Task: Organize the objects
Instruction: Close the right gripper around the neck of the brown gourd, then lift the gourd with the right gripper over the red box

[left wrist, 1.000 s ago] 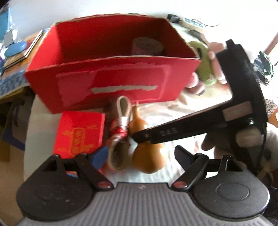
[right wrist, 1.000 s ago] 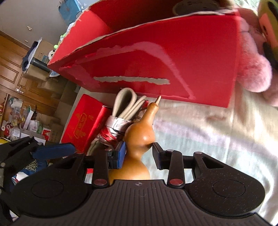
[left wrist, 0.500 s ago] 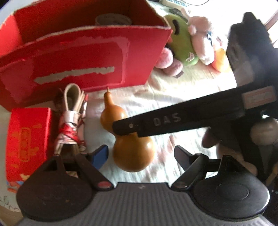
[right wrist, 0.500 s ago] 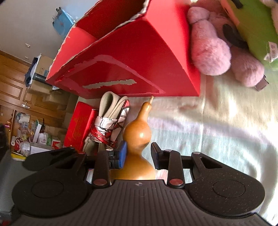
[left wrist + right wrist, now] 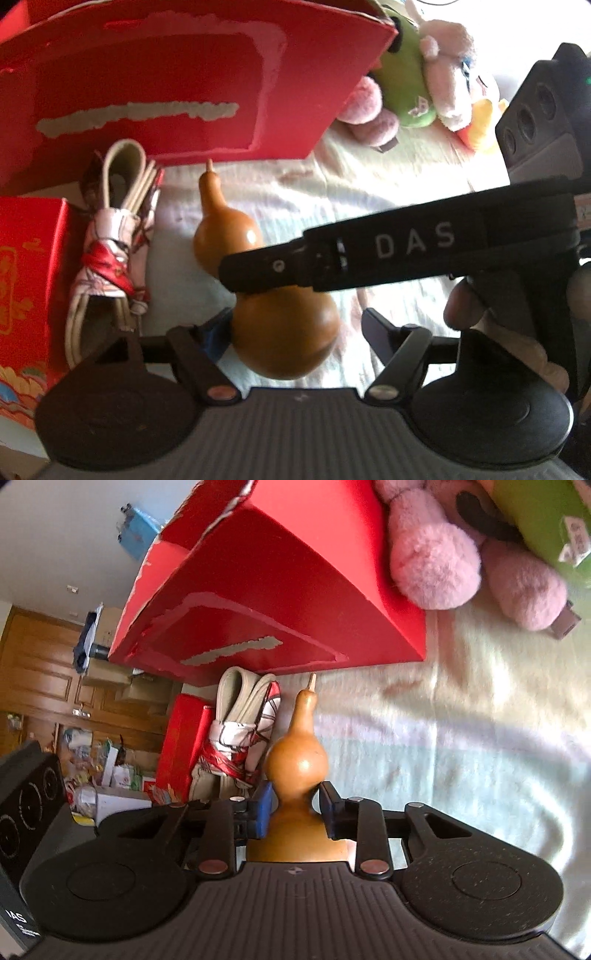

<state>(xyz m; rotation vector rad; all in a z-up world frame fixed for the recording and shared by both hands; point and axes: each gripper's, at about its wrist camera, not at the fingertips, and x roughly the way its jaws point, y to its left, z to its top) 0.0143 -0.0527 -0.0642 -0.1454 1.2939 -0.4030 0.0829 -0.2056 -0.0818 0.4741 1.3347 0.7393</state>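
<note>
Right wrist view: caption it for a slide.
Right gripper fingers close on the waist of a gourd lying before a red box.

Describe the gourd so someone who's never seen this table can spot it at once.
Find the big red box on the pale cloth. Just in front of it, right of a rolled cream belt tied with a red-and-white scarf, lies the gourd, stem towards the box. It is the only glossy tan thing there, with two bulbs and a narrow waist, where the right gripper pinches it.
</note>
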